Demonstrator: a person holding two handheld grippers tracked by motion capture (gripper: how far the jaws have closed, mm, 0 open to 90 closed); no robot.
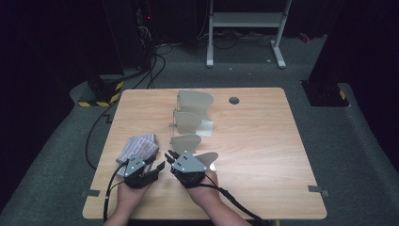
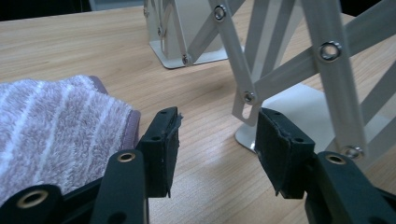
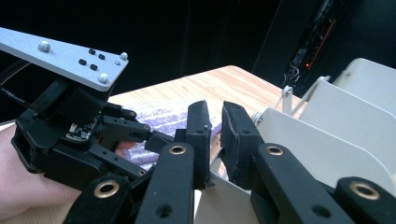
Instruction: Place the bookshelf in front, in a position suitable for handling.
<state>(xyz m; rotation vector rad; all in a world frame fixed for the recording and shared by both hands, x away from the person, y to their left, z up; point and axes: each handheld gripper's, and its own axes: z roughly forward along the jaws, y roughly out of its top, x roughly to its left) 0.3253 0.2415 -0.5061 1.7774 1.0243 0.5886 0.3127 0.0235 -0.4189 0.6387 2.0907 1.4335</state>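
Wooden table (image 1: 263,141), right half bare, left hand-held gripper (image 1: 159,167) open beside towel (image 1: 139,147), right hand-held gripper (image 1: 168,155) nearly closed at rack (image 1: 193,123) edge.

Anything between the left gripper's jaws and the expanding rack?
No, just bare wooden table between the left gripper and the rack, in the left gripper view. The striped towel lies off to the side.

high view: my fixed camera, above near edge of table (image 1: 263,141), facing forward and down, far off, takes whole top plus floor behind. left gripper view: low over wood, close, looking along own jaws at towel (image 2: 51,126) and rack (image 2: 280,60). right gripper view: close, low, aimed sideways across left gripper (image 3: 148,136). all three share towel and rack.
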